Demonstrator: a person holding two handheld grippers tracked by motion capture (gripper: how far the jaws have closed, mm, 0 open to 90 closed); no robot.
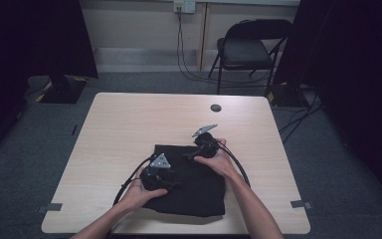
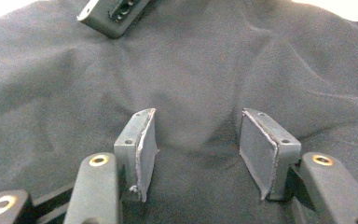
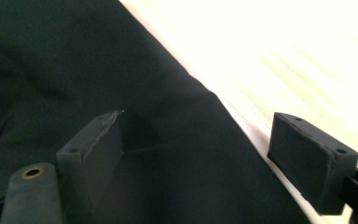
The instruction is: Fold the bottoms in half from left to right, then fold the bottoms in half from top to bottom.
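Table (image 1: 129, 119): pale wood top, with a chair beyond its far edge.
Black cloth (image 1: 194, 184): folded, lying flat near the table's front edge, under both hands.
Key relation: the cloth's far right edge (image 3: 223, 112) runs between the right gripper's jaws, 1 pad over fabric, 1 over bare wood.
Nearer hand: the right, I judge, for that edge.
Right gripper (image 1: 193, 154): jaws apart, gripping nothing.
Left gripper (image 2: 198, 140): jaws apart, low over the cloth's middle, nothing pinched.
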